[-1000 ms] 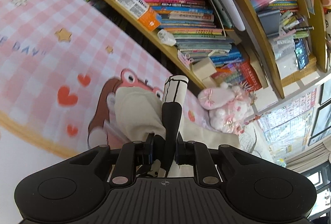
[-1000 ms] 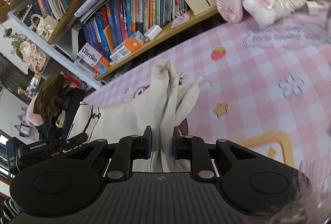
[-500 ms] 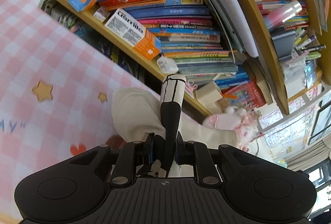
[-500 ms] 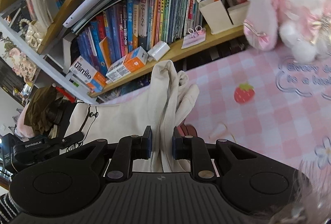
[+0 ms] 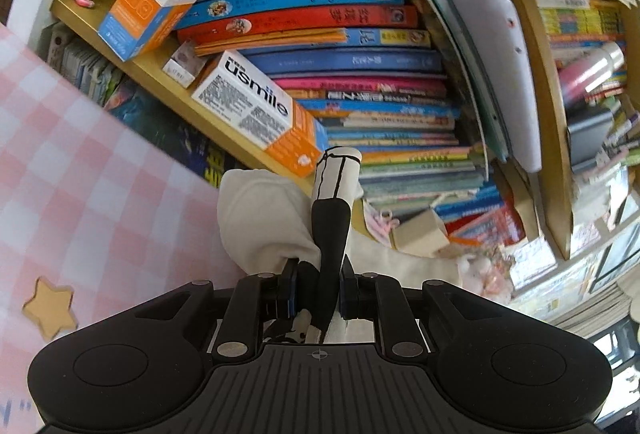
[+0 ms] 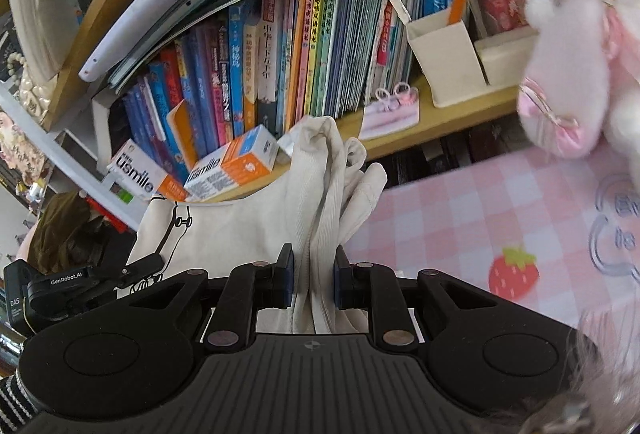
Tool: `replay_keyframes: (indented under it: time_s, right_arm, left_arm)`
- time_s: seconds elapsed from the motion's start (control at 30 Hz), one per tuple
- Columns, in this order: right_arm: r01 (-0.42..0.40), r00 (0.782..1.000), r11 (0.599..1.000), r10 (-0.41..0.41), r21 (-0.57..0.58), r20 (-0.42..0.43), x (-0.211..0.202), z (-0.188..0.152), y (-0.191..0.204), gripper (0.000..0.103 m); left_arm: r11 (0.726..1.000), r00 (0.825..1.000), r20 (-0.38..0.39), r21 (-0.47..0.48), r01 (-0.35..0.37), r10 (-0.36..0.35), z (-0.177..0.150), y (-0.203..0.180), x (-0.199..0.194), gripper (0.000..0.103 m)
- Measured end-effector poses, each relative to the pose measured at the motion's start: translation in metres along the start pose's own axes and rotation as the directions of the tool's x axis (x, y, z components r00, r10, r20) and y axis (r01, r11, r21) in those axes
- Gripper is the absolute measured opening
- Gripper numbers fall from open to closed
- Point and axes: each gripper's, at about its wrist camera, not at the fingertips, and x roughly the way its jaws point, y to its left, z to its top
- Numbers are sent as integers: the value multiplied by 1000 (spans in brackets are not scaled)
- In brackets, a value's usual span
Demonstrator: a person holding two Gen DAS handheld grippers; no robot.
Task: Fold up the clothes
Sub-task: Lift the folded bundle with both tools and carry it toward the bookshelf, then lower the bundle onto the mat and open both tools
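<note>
A cream garment [image 6: 240,230] with a black line drawing hangs stretched between my two grippers above the pink checked cloth [image 6: 460,218]. My right gripper [image 6: 314,274] is shut on a bunched cream edge of it, folds standing up between the pads. My left gripper [image 5: 318,286] is shut on another part, where a black and cream printed fold [image 5: 332,201] rises from the jaws and cream fabric [image 5: 260,218] bulges to its left. In the right wrist view the left gripper [image 6: 80,286] shows at the far left, at the garment's other end.
A wooden bookshelf [image 5: 360,73] packed with books and orange-and-white boxes [image 5: 256,113] stands close ahead of both grippers. A pink plush toy [image 6: 580,53] sits at the right on the cloth. Cream pen holders [image 6: 444,61] stand on the lower shelf. A star [image 5: 50,306] is printed on the cloth.
Both grippers have carried the garment across the pink cloth toward the bookshelf, which now fills most of each view. The frog print and hearts have dropped out of the left view. Both grips are unchanged.
</note>
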Motion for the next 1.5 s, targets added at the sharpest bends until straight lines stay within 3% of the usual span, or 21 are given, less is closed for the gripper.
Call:
replay_keyframes:
  time_s: [0.57,0.7,0.8,0.97,1.23,1.5]
  right_arm:
    - [66,997,998,-66,9,-29,56,-1,-24,17]
    - [65,997,997,-63,49,-39,59,-3,-32,18]
    - [84,996,995,-82,46,-43,61,-5,-32,26]
    - [119,992,993,-119,26,-30,51,-7,-24,49]
    - [140,990,990,-140,-34,-5,20,-16,-2,58]
    - [141,990,984,-138,-112,27,-23,-38,25,64]
  left_arm:
    - [998,997,-30,-5,-67,66,8,38,43,17]
    - [995,994,-44,-9,-100,100,7,41,46,23]
    - [991,990,-47,4,-135,135,6,38,48,26]
    - [980,981,-20,45,-192,193,3,23,34,34]
    - [965,974,20,127,-228,227,-10,-9,2,40]
    - [952,973,41,203,-229,225,-49,-50,-33,47]
